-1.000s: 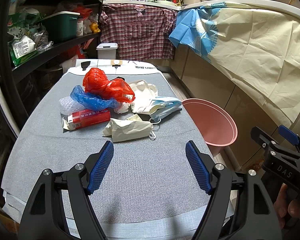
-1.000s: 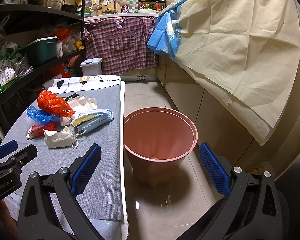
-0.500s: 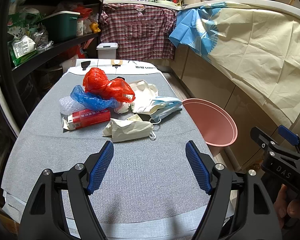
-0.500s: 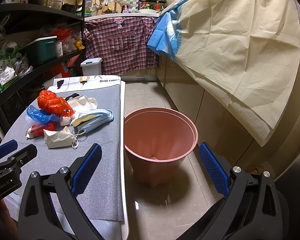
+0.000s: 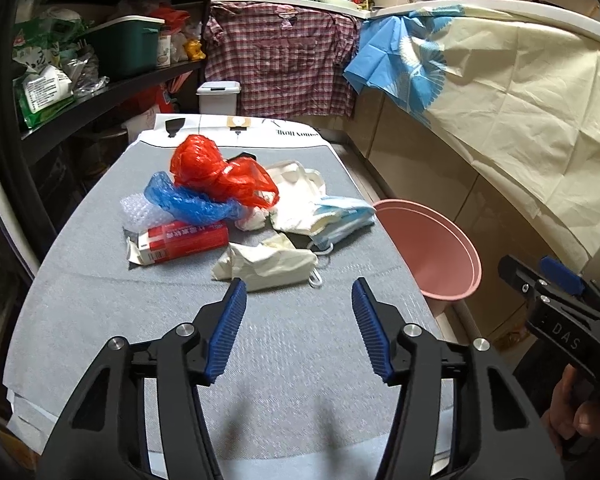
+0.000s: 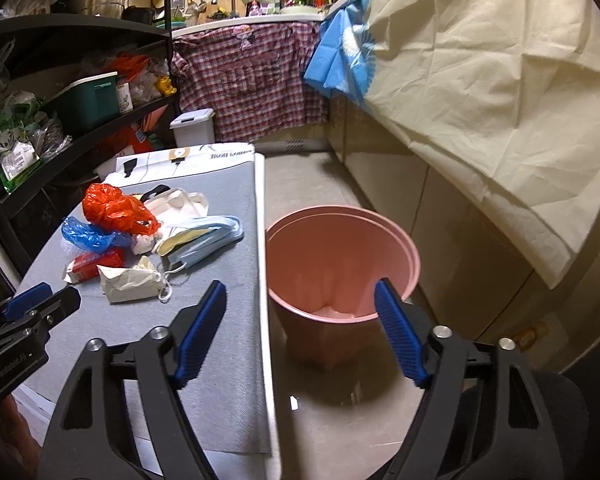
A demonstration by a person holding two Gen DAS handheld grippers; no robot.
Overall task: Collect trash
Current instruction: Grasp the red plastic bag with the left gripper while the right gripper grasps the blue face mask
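Observation:
A pile of trash lies on the grey table [image 5: 284, 364]: a red plastic bag [image 5: 216, 174], a blue plastic bag [image 5: 188, 202], bubble wrap [image 5: 138, 212], a red carton [image 5: 180, 242], a crumpled cream paper bag [image 5: 268, 264], a white cloth bag [image 5: 300, 196] and blue face masks [image 5: 340, 222]. My left gripper [image 5: 298, 292] is open and empty, just short of the cream paper bag. My right gripper [image 6: 300, 296] is open and empty, over the table's right edge beside the pink bin [image 6: 340, 264]. The pile also shows in the right wrist view [image 6: 140, 240].
The pink bin [image 5: 436, 252] stands on the floor right of the table. Dark shelves [image 5: 84, 92] with boxes and bags line the left. A white lidded bin [image 5: 218, 98] and a plaid cloth [image 5: 280, 64] stand behind. A cream sheet [image 6: 480, 80] drapes the right counter.
Both grippers have moved forward and their jaws have narrowed somewhat. The left one is nearer the cream paper bag; the right one is nearer the pink bin.

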